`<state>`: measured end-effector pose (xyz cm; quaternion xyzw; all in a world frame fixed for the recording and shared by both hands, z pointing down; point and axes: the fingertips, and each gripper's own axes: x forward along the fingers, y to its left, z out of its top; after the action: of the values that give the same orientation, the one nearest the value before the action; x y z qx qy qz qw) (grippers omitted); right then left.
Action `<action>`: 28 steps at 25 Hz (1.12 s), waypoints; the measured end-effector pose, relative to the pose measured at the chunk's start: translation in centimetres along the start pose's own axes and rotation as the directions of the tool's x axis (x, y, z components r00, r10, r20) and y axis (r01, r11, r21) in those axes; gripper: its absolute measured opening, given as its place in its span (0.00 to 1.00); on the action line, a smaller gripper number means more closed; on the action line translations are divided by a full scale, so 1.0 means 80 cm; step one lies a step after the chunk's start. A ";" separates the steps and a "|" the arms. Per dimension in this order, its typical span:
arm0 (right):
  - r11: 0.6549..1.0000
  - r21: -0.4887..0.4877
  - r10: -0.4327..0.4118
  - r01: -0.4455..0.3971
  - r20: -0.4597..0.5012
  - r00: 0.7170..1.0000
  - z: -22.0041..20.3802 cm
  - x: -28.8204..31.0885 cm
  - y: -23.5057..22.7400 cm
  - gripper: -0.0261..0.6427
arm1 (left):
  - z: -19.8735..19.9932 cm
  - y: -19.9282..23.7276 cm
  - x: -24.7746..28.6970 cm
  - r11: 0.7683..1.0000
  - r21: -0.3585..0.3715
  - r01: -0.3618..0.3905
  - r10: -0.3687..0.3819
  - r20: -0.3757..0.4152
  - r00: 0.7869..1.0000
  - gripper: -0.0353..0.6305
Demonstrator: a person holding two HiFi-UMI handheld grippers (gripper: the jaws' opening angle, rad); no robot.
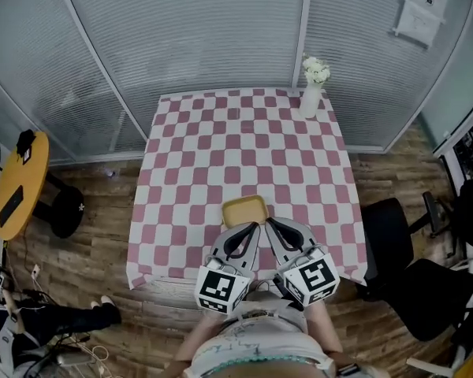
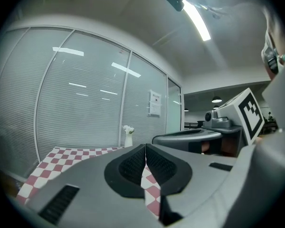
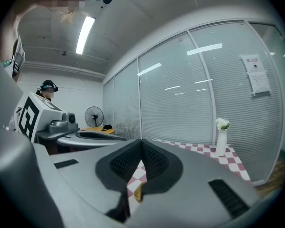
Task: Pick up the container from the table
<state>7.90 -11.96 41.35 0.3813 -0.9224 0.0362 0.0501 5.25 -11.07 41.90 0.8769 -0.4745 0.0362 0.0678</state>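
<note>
The shallow yellow rectangular container (image 1: 245, 209) sits on the pink-and-white checkered table (image 1: 221, 144) close to its near edge, just beyond the grey left gripper (image 1: 255, 226) and grey right gripper (image 1: 269, 220), both with jaws pressed together on nothing.

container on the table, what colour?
Yellow. The container shows best in the head view, on the pink-and-white checked tablecloth.

The square tabletop (image 1: 221, 148) under a pink-and-white checked cloth carries a shallow yellow rectangular container (image 1: 245, 210) near its front edge and a slim white vase (image 1: 310, 101) of white flowers at its far right corner.
</note>
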 end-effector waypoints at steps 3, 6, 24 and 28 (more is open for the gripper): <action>1.000 -0.002 0.006 -0.006 -0.003 1.000 -0.002 0.008 -0.010 0.03 | -0.005 0.013 -0.002 0.999 -0.001 -0.038 0.038 -0.011 0.999 0.08; 1.000 -0.002 0.008 -0.008 -0.011 1.000 -0.003 0.018 -0.014 0.03 | -0.008 0.032 -0.006 0.997 -0.009 -0.073 0.073 -0.020 0.997 0.08; 0.989 -0.048 -0.143 0.141 -0.042 0.989 0.002 0.092 0.006 0.03 | 0.013 0.121 0.002 0.997 0.002 0.080 -0.080 0.019 0.997 0.08; 0.987 -0.042 -0.157 0.156 -0.038 0.987 -0.001 0.111 0.022 0.03 | 0.008 0.137 -0.004 0.993 0.009 0.116 -0.116 0.015 0.993 0.08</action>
<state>0.42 -16.97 42.43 0.4506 -0.8889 0.0219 0.0792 -4.09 -16.86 42.17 0.9036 -0.4230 0.0273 0.0626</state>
